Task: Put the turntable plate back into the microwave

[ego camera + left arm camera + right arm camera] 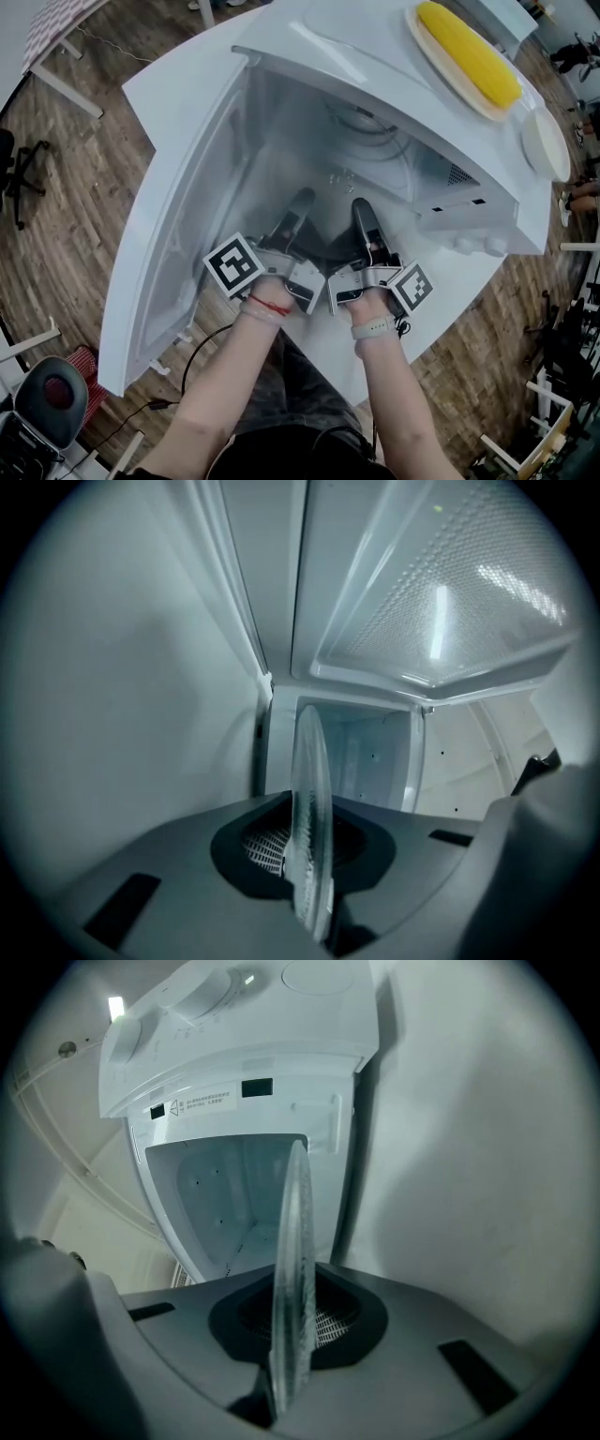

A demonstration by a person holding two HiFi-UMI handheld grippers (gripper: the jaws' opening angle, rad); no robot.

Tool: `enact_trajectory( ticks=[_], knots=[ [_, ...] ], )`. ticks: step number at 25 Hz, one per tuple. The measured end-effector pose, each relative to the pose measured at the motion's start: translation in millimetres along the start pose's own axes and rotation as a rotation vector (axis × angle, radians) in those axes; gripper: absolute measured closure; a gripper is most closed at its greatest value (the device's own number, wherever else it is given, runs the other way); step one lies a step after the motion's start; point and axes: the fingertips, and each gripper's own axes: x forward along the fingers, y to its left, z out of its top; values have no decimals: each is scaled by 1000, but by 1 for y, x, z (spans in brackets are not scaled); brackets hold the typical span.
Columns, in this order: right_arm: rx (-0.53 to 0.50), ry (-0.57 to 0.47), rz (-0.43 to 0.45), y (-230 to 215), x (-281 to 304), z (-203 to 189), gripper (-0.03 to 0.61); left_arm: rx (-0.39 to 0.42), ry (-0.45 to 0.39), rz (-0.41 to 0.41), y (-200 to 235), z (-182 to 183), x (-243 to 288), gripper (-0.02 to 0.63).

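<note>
The clear glass turntable plate (pixel 330 192) hangs level in front of the open white microwave (pixel 375 66), its far part reaching into the cavity (pixel 375 159). My left gripper (pixel 302 204) is shut on the plate's near-left rim and my right gripper (pixel 362 214) on its near-right rim. In the left gripper view the plate (pixel 309 799) shows edge-on, clamped in the left gripper (pixel 312 864), with the cavity (pixel 366 752) ahead. The right gripper view shows the plate (pixel 291 1269) the same way in the right gripper (pixel 289 1344), below the control panel (pixel 216 1002).
The microwave door (pixel 178 244) stands swung open on the left, close beside my left gripper. On top of the microwave lies a plate with a corn cob (pixel 469 52), with a white dish (pixel 546 142) next to it. A chair (pixel 47 403) and cables lie on the wooden floor.
</note>
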Motion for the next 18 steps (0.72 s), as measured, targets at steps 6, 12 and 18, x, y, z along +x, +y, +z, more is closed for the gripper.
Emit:
enact_trajectory(
  ticks=[6,12,18],
  knots=[
    [8,13,0,1,4,-2,538,-23,3,-9,-2,3,0,580],
    [-18,27,-3,2,5,2,538,-21,17,1,-1,1,0,578],
    [-26,7,-8,2,11,11,538,-1,38,8,0,-3,0,578]
  ],
)
